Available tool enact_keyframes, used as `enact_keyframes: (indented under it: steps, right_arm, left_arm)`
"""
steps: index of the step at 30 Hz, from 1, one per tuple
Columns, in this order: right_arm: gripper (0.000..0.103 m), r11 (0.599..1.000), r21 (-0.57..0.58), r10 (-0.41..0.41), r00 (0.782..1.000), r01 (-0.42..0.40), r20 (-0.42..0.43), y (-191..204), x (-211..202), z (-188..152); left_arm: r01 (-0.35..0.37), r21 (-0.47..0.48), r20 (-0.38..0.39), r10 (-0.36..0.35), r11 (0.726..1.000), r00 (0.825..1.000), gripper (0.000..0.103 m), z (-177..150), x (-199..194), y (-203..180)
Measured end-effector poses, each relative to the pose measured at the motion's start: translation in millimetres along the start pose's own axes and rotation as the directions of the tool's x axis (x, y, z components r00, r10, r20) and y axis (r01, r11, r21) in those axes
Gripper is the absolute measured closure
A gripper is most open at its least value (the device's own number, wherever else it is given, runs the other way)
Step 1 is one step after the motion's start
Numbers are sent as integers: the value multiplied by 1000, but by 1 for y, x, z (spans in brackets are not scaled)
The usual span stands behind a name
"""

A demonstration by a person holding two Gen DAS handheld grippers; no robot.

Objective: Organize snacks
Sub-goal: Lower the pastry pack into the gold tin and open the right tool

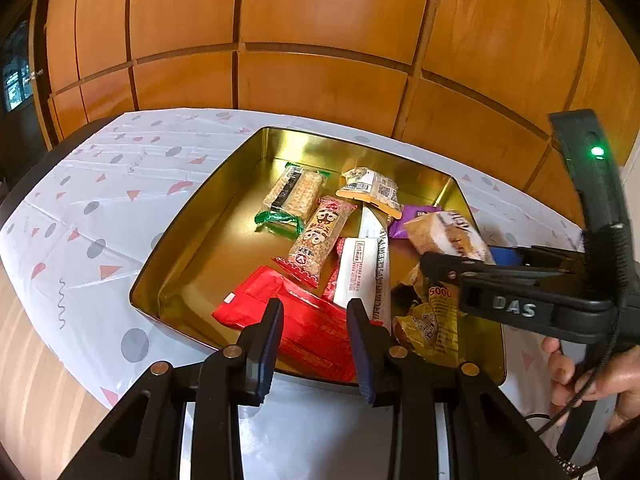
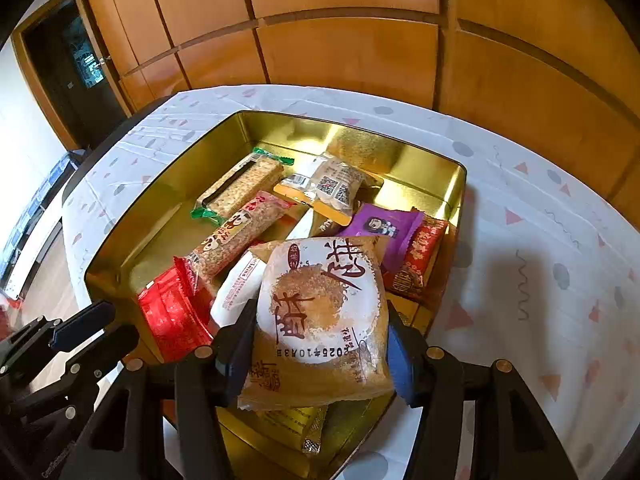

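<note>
A gold tin (image 1: 192,216) (image 2: 132,240) on the table holds several wrapped snacks. My right gripper (image 2: 320,344) is shut on a tan and white pastry packet (image 2: 320,312) and holds it over the tin's near right part; it also shows in the left wrist view (image 1: 448,236), with the right gripper (image 1: 436,268) around it. My left gripper (image 1: 316,320) is open and empty, its fingers over a red packet (image 1: 288,316) at the tin's near edge. The left gripper's fingertips (image 2: 84,324) show at the tin's left corner in the right wrist view.
In the tin lie a green-edged sesame bar (image 1: 288,200), a red-edged sesame bar (image 1: 320,236), a white packet (image 1: 364,272), a purple packet (image 2: 384,232) and a yellow packet (image 1: 436,320). A patterned white cloth (image 1: 100,208) covers the table. Wooden panels (image 1: 320,20) stand behind.
</note>
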State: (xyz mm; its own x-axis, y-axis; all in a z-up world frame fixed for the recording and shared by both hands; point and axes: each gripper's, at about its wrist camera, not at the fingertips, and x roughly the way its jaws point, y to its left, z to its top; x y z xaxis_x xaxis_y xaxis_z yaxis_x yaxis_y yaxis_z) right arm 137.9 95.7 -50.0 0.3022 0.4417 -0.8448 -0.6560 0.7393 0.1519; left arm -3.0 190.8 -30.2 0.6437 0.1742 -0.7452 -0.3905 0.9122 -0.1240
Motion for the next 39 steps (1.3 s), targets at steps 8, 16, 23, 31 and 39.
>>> enact_keyframes:
  steps: [8, 16, 23, 31, 39]
  right_arm:
    - [40, 1000, -23, -16, 1000, 15, -15, 2, 10, 1]
    - [52, 995, -85, -47, 999, 45, -20, 3, 9, -8]
    - [68, 986, -112, -127, 992, 124, -19, 5, 27, 3]
    - [67, 990, -84, -119, 992, 116, -31, 0, 24, 3]
    - [67, 993, -119, -23, 997, 14, -75, 10, 8, -25]
  left_arm:
    - [-2, -10, -4, 2, 1000, 1000, 70, -1, 0, 3]
    - [7, 8, -2, -7, 1000, 1000, 70, -3, 0, -1]
    - [4, 8, -6, -4, 1000, 1000, 70, -4, 0, -2]
    - [2, 7, -4, -2, 1000, 1000, 70, -4, -1, -2]
    - [-3, 2, 2, 3, 1000, 1000, 70, -3, -1, -3]
